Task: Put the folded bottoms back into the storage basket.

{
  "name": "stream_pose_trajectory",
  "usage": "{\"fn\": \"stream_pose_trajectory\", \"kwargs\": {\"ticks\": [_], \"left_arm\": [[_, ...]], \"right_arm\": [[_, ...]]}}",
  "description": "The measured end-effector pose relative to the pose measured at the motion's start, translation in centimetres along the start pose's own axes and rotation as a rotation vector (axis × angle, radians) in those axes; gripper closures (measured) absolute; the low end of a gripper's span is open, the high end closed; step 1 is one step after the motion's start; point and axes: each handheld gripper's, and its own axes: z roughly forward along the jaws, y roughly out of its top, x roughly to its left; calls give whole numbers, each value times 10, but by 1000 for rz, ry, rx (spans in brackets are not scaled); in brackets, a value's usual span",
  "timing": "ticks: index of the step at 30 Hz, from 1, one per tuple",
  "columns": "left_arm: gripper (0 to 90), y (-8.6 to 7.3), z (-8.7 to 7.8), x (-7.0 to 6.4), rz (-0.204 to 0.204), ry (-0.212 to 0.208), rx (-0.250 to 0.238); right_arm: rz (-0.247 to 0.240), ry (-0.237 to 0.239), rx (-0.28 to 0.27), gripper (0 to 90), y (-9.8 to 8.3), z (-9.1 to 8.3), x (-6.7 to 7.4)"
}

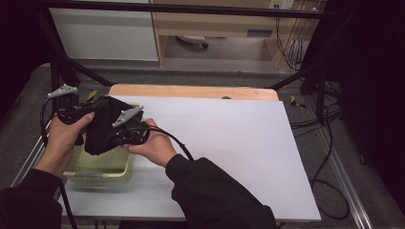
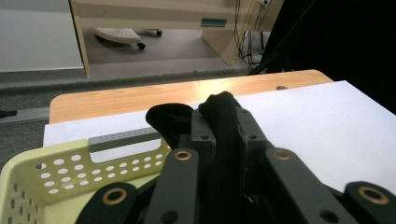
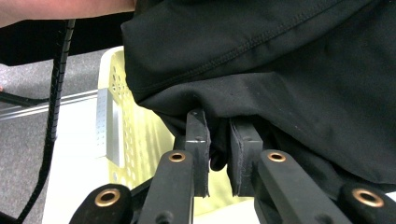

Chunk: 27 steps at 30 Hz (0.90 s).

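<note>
both claws hold one black cloth [image 1: 101, 128] above the basket [image 1: 122, 171] at the left edge of the worktop [image 1: 229, 143], left claw [image 2: 223, 119] clamped on a bunched fold of it, jaws tight together with the fabric standing up between them, right claw [image 3: 218, 140] clamped on a lower edge of the same cloth, a small tuck of fabric pinched between its pads [image 3: 198, 135]; in the high view the cloth hangs bunched between the two hands, left hand [image 1: 64, 136] at the basket's far left side, right hand [image 1: 153, 145] just right of it, cloth partly over the basket's inside, can't tell if its bottom touches the basket floor; step in hand looks like lifting the cloth out of the basket, grip on both sides done, spreading or laying out not yet done; next move likely calls for both claws to stay clamped, rise enough to clear the basket rim, then carry right over the white sheet and pull apart so the cloth opens flat, watch that the hanging part doesn't snag the rim or drag the light basket along; counts: one cloth, one basket (pale yellow, perforated, grey handle bar [image 2: 123, 139]), two claws, two hands, one white sheet on a wooden top, nothing else on it that i can see
</note>
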Motion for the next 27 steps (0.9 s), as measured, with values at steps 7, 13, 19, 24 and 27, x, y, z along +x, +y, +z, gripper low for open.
{"fn": "stream_pose_trajectory", "kwargs": {"ticks": [7,13,19,24,27], "left_arm": [[806,-4,-1,2,-8,4,-1],[807,-8,-1,4,-13,8,1],[807,-8,-2,5,-16,12,0],[807,-9,-2,8,-14,16,4],[807,-9,-1,9,-10,21,10]], "right_arm": [[1,3,4,803,-1,3,2],[-1,4,11,803,-2,5,2],[1,6,17,803,-3,7,3],[2,7,18,803,-2,9,2],[2,5,18,802,-3,10,1]]}}
